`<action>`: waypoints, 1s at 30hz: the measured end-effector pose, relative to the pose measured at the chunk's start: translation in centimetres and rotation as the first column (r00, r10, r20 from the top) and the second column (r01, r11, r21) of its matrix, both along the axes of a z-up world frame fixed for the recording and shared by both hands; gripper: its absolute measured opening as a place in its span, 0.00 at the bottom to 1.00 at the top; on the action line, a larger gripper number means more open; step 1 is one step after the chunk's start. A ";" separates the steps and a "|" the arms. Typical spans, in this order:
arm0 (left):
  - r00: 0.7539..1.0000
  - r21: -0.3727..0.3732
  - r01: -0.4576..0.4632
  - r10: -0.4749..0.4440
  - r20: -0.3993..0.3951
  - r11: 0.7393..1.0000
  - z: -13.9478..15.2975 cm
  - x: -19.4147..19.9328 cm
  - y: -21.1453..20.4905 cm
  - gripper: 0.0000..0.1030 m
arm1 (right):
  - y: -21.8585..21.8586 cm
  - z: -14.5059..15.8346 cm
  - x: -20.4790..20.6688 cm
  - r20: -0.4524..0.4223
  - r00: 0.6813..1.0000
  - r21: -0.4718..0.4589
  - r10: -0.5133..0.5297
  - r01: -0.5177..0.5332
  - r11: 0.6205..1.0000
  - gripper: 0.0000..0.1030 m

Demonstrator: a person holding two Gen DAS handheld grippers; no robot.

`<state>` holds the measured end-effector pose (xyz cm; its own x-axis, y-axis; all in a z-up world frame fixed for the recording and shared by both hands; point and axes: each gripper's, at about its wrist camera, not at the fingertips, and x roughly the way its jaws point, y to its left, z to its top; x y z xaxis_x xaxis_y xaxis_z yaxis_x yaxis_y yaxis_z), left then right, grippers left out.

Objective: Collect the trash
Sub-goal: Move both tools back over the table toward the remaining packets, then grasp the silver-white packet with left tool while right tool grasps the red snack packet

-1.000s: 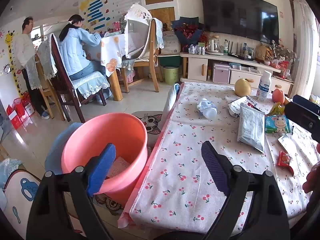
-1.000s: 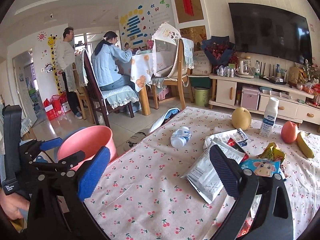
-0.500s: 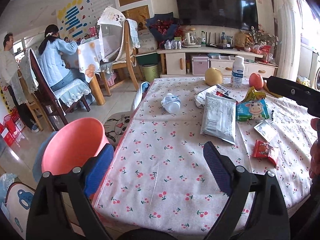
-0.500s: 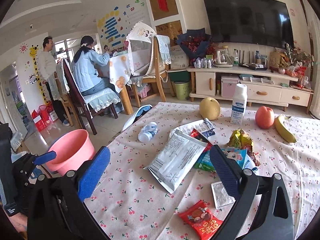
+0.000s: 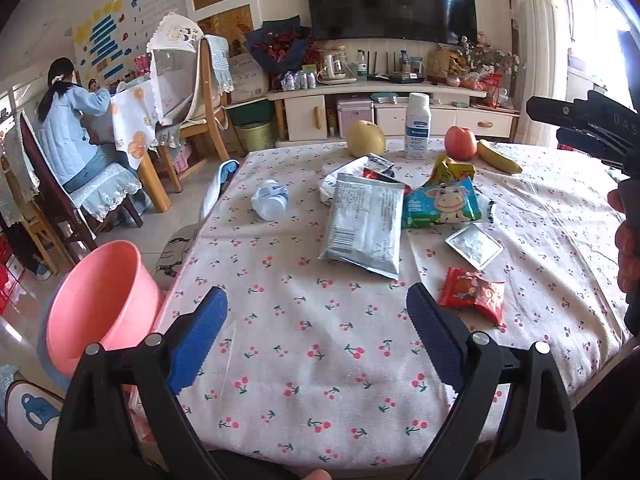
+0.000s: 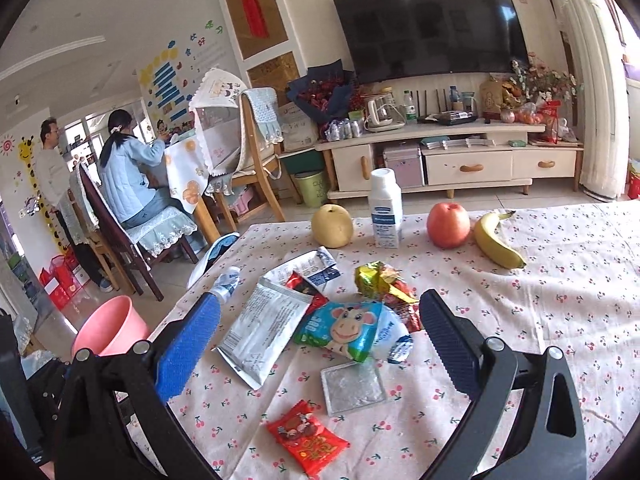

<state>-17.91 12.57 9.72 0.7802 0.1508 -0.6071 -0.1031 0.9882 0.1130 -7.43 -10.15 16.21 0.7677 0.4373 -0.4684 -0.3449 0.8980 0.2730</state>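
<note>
Trash lies on the cherry-print table [image 5: 320, 360]: a silver pouch [image 5: 366, 224] [image 6: 264, 328], a cow-print wrapper [image 5: 442, 202] [image 6: 344, 330], a red snack packet [image 5: 474, 294] [image 6: 306, 438], a clear square sachet [image 5: 474, 246] [image 6: 352, 388], a crumpled gold wrapper [image 6: 378, 280] and a crushed bottle [image 5: 270, 202]. A pink bucket [image 5: 96, 304] [image 6: 108, 326] stands on the floor left of the table. My left gripper [image 5: 316, 330] is open and empty above the near table. My right gripper [image 6: 316, 344] is open and empty over the wrappers.
A pear [image 6: 332, 226], a white bottle [image 6: 386, 208], an apple [image 6: 448, 224] and a banana [image 6: 496, 246] stand at the table's far side. A TV cabinet [image 6: 440, 160] is behind. Two people [image 6: 128, 176] are at a dining table far left.
Both grippers have swung right from the pink bucket toward the trash on the table and moved closer to it. Both stay open and empty.
</note>
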 end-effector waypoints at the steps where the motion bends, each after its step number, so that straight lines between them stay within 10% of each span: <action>1: 1.000 -0.007 0.011 -0.011 -0.003 1.000 0.0 0.2 -0.4 0.89 | -0.8 0.0 0.3 -0.012 1.000 0.005 -0.008 0.008 1.000 0.96; 15: 0.980 -0.133 0.096 -0.117 -0.162 0.986 -3.0 10.0 -2.1 0.89 | -6.3 -2.8 3.1 -0.217 0.975 0.086 -0.052 0.072 0.994 0.96; 30: 0.932 -0.076 0.143 -0.160 -0.324 0.987 -6.5 19.4 -1.0 0.89 | 2.5 -7.4 0.7 -0.359 0.859 -0.055 0.366 -0.411 0.910 0.95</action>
<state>1.45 11.52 3.21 0.5474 0.0090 -0.8368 0.0829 0.9944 0.0650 -6.71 -7.67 8.81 0.3364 0.5875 -0.7360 -0.5812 0.7444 0.3286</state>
